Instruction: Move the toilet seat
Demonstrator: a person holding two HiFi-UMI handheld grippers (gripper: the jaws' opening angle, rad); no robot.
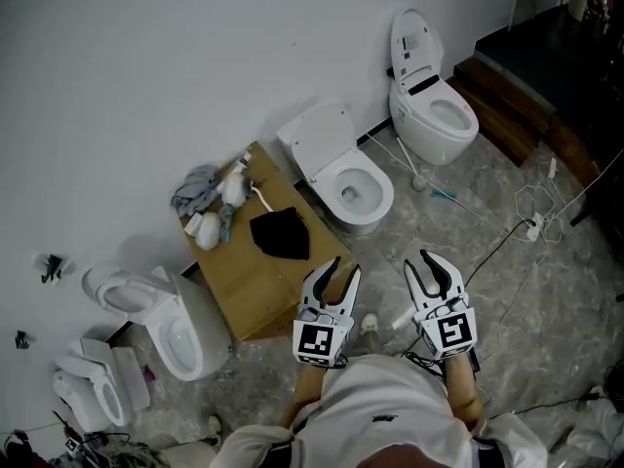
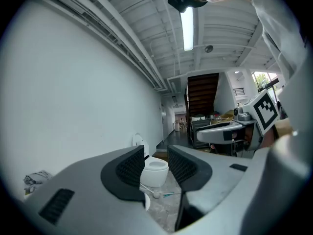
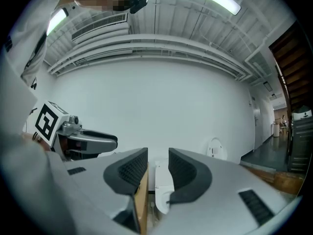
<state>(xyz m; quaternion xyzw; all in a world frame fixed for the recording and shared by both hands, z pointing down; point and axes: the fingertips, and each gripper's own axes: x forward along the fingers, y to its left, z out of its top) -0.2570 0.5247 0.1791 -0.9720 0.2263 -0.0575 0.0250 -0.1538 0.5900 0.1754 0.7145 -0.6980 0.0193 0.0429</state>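
The toilet seat (image 1: pixel 320 136) stands raised against the wall behind its bowl (image 1: pixel 355 193), on the floor beside the wooden surface (image 1: pixel 253 291). The left gripper (image 1: pixel 346 265) and right gripper (image 1: pixel 416 258) hang well short of it, jaws drawn together and empty, seemingly lined up for an approach.

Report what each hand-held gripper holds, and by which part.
Nothing: the left hand-held gripper and the right hand-held gripper are both shut and empty.

cut off: person (image 1: pixel 380 422) at bottom edge | hidden: toilet (image 3: pixel 161 190) partly behind right gripper (image 3: pixel 157 156) | unclear: small items (image 1: pixel 220 209) on box (image 1: pixel 255 295)
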